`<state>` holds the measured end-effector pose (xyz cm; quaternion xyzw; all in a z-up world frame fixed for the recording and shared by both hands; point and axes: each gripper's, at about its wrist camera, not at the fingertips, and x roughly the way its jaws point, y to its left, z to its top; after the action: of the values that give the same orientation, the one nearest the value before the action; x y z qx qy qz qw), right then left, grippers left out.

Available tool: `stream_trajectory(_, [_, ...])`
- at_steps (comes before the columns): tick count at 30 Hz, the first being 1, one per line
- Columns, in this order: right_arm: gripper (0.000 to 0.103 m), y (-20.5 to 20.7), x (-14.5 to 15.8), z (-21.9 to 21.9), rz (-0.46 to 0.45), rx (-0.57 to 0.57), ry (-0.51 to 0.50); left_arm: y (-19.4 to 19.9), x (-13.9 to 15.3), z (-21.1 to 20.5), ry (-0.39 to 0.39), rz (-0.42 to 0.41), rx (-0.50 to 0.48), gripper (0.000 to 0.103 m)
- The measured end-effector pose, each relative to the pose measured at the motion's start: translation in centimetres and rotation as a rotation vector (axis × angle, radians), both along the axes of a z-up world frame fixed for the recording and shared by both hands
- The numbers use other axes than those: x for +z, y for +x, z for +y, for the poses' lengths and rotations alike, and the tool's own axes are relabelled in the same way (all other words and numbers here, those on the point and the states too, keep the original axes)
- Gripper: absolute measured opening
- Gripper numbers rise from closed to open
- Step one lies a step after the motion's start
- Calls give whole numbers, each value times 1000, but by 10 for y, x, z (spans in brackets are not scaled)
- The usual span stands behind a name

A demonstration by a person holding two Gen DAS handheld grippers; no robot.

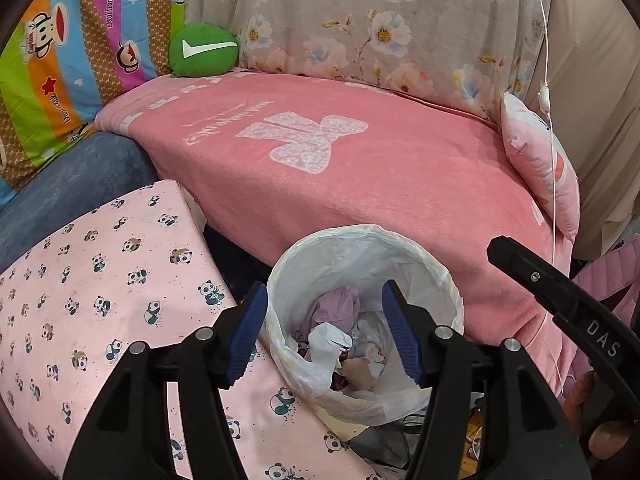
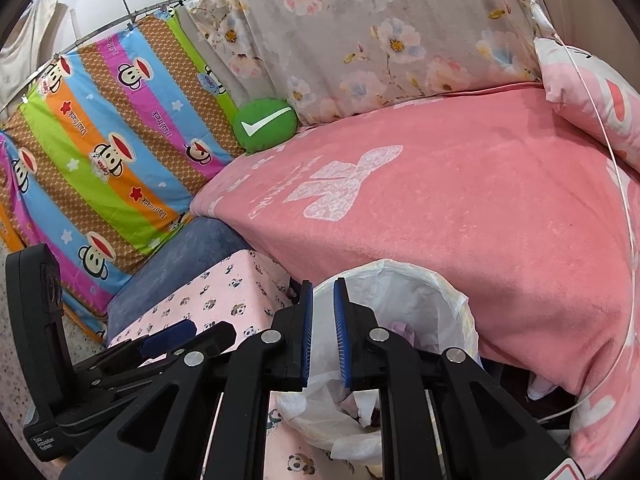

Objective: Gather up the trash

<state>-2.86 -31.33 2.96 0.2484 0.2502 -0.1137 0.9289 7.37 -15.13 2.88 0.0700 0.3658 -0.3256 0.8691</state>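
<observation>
a: left tool (image 1: 324, 332) status?
b: my jaws apart, nothing between them. lined bin (image 1: 400, 248) right below. right tool (image 2: 322, 332) nearly together, empty, just above the bin rim.

- Pink blanket (image 1: 360, 184) with a pale bow print, spread over the bed.
- Grey floral sheet (image 1: 360, 20) hanging along the bed's far edge.
- Striped cartoon-monkey cloth (image 2: 104, 148) draped from a metal rail at the left.
- Round green cushion (image 1: 203, 53) with a white tick, in the bed's far left corner.
- Pink panda-print cover (image 1: 100, 280) beside the bed's near edge.
- Thin white cord (image 2: 612, 168) hanging at right.
</observation>
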Motion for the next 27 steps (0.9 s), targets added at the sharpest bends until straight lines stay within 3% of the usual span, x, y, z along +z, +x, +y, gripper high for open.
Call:
stream_trajectory(9, [15, 3, 6, 14, 39, 31, -70, -4, 3, 10, 2, -17, 34, 61])
stream_trajectory(18, [35, 2, 10, 35, 107, 49, -167, -9, 3, 26, 42, -62, 105, 73])
stream_trajectory(24, [45, -2, 7, 48, 152, 31, -213, -11, -2, 34, 85, -90, 169, 89])
stream_trajectory(27, [51, -2, 4, 51, 179, 22, -226, -11, -6, 39, 92, -78, 187, 90])
